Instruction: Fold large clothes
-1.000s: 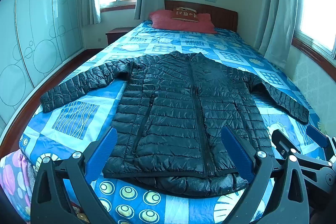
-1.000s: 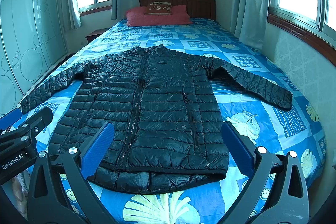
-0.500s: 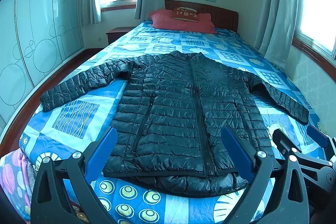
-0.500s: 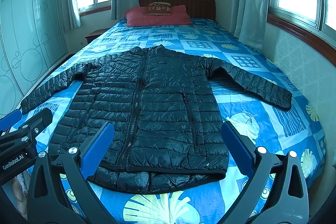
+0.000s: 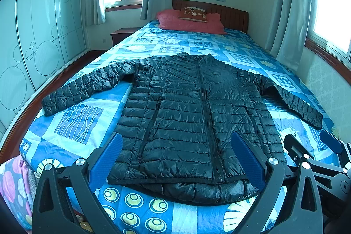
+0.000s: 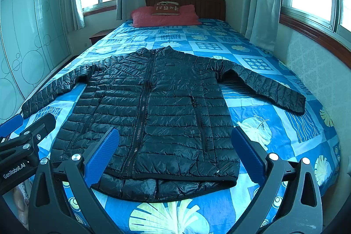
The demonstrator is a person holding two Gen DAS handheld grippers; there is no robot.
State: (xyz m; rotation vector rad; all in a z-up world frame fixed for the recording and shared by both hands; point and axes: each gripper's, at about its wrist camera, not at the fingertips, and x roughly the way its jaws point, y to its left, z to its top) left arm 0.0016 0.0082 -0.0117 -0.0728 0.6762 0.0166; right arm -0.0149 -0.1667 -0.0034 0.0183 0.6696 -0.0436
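A black quilted puffer jacket (image 5: 193, 115) (image 6: 158, 115) lies flat and zipped on the blue patterned bed (image 5: 72, 124) (image 6: 274, 131), collar toward the headboard, both sleeves spread out sideways. Its hem faces me near the foot of the bed. My left gripper (image 5: 175, 157) hovers open above the hem with nothing between its blue pads. My right gripper (image 6: 173, 152) is open too, held just before the hem, empty. Each gripper shows at the edge of the other's view, the right one as (image 5: 318, 157) and the left one as (image 6: 24, 137).
Red pillows (image 5: 190, 20) rest against the wooden headboard (image 6: 197, 6). A wardrobe with glass sliding doors (image 5: 37, 32) runs along the left, a bedside table (image 5: 122, 34) stands by it. Curtained windows and a wall (image 6: 311, 58) close off the right side.
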